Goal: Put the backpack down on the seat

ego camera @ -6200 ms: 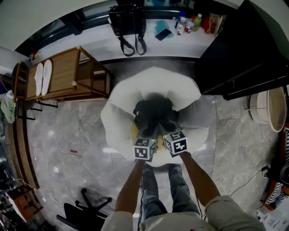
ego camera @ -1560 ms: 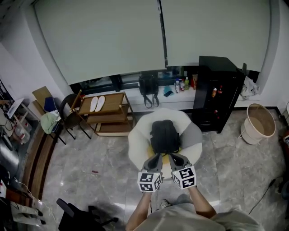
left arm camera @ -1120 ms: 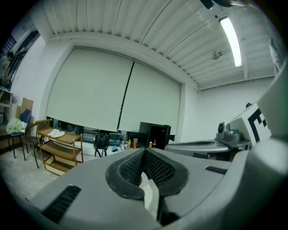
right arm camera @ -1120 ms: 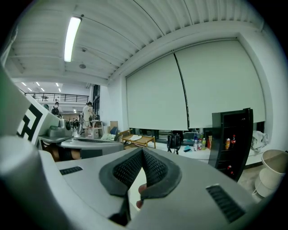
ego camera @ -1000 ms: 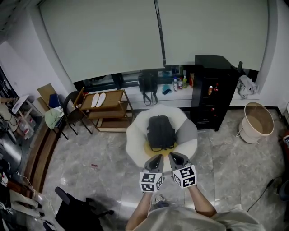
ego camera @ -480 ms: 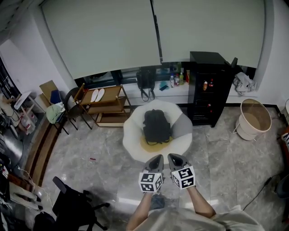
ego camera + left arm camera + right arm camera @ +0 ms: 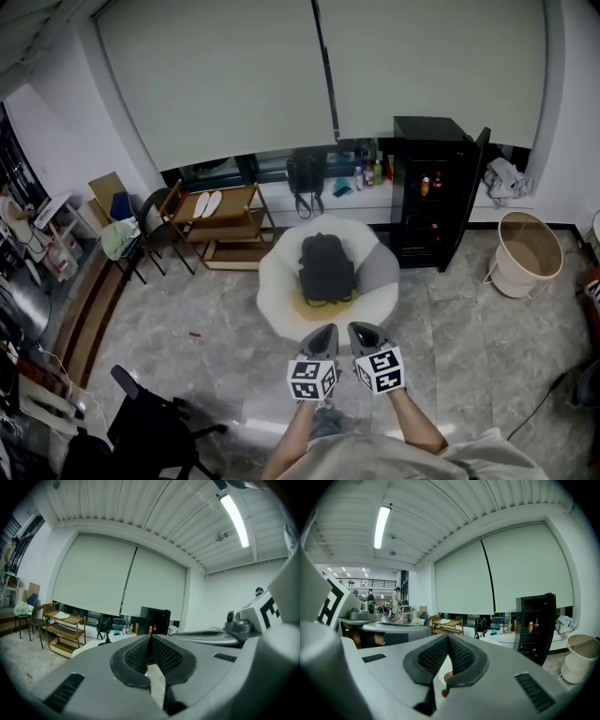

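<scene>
A black backpack [image 7: 326,267] lies on the yellow cushion of a round white seat [image 7: 274,291] in the middle of the head view. My left gripper [image 7: 325,330] and right gripper [image 7: 358,328] hang side by side over the floor, a step short of the seat's near edge and apart from the backpack. Both are shut with nothing between the pads. In the left gripper view the left gripper [image 7: 150,638] points level across the room, jaws closed tip to tip. The right gripper [image 7: 448,638] looks the same in its own view.
A wooden shelf rack [image 7: 214,225] with white insoles stands left of the seat. A black cabinet [image 7: 433,187] with its door ajar is to the right, a round bin [image 7: 531,253] further right. A black bag [image 7: 306,178] and bottles sit on the window ledge. An office chair [image 7: 155,436] is near left.
The grippers have drawn back from the seat, and the view has risen. The backpack stays on the seat, further from both grippers than a second ago.
</scene>
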The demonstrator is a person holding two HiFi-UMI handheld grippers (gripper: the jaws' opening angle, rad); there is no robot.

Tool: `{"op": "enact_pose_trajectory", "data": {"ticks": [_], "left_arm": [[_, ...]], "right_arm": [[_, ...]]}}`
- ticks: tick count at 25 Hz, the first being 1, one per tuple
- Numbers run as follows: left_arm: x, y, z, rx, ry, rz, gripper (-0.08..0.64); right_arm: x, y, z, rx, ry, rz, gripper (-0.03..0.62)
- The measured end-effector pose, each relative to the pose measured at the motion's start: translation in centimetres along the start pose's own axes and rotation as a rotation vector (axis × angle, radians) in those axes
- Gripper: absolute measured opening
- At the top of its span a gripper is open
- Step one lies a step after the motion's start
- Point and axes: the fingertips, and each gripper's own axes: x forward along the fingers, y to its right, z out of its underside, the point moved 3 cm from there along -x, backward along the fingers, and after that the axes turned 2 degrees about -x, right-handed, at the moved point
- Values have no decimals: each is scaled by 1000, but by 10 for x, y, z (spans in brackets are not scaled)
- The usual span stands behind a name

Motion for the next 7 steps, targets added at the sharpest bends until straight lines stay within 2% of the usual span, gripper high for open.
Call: {"op": "enact_pose_trajectory", "data": {"ticks": [7], "left_arm": [[1, 4, -3, 8, 2, 3, 34]], "right_arm": [[-1, 3, 0, 0, -7, -3, 28]]}}
